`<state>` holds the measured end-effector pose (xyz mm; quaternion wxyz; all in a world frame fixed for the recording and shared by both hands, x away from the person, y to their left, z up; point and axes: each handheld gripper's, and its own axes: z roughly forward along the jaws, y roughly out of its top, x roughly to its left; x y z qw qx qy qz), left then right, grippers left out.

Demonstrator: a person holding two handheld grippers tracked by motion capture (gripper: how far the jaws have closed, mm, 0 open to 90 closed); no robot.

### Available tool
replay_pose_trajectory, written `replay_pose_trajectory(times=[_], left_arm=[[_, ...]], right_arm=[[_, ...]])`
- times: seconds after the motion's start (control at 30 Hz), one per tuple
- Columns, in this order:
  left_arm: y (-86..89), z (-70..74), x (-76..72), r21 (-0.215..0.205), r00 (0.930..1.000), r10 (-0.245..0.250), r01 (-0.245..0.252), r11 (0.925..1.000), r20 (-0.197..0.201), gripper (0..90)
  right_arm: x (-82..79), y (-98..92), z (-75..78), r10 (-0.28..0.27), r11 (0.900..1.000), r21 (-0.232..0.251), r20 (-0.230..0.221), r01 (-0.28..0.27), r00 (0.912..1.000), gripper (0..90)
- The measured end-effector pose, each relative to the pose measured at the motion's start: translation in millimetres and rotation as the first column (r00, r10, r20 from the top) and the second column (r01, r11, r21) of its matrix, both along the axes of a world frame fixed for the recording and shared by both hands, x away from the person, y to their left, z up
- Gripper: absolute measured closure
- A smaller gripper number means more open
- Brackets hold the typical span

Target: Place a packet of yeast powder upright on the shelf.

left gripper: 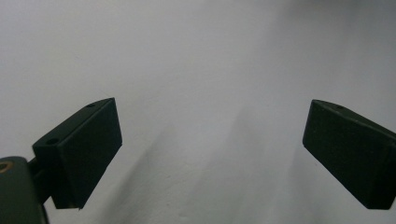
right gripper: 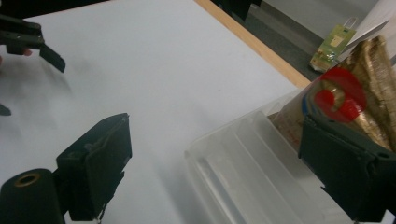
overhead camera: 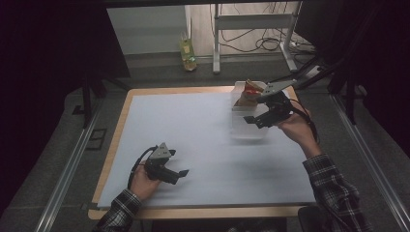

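Right gripper (overhead camera: 255, 120) hovered wide open, empty, by clear bin (right gripper: 243, 172); best squared up on snack packet (right gripper: 369, 98) before closing. Left gripper (overhead camera: 180, 174) rested wide open too.

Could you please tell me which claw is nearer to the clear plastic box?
Right. The right claw hovers open at the clear plastic box; the left claw rests open near the table's front left, well apart from it.
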<state>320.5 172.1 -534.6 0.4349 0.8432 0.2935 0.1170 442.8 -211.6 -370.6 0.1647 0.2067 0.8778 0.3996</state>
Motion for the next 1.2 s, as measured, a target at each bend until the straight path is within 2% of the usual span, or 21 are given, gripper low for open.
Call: replay_pose_trajectory(times=[0.17,0.37,0.53,0.73,0.93,1.2], left_arm=[[-0.2,-0.2,0.0,-0.002,1.0000,0.002,-0.002,1.0000,-0.004,4.7],[-0.7,-0.4,0.0,-0.003,1.0000,-0.007,0.007,1.0000,-0.007,4.8],[-1.8,-0.5,-0.2,0.001,0.9998,-0.018,0.018,0.9998,-0.009,4.9],[-2.1,-0.7,-0.3,-0.003,0.9997,-0.020,0.020,0.9998,-0.014,5.0],[-2.7,-0.7,-0.6,0.002,0.9997,-0.023,0.023,0.9997,-0.011,5.1],[-3.5,-1.4,-0.9,0.001,0.9996,-0.026,0.026,0.9996,-0.014,5.2]], right_arm=[[-7.1,1.5,-2.6,0.011,1.000,-0.008,-0.005,-0.012,0.9999,8.6],[-16.3,1.5,-6.5,0.003,1.000,0.007,-0.012,-0.003,0.9999,7.0],[-24.7,-1.1,-13.5,0.005,1.000,-0.001,-0.003,-0.005,1.0000,5.3],[-32.9,-5.1,-20.2,0.013,1.000,0.022,0.001,-0.013,0.9999,4.9],[-38.7,-8.2,-25.8,0.013,1.000,0.025,0.008,-0.013,0.9999,4.6],[-49.1,-13.0,-36.2,0.009,1.000,0.002,0.014,-0.009,0.9999,2.9]])
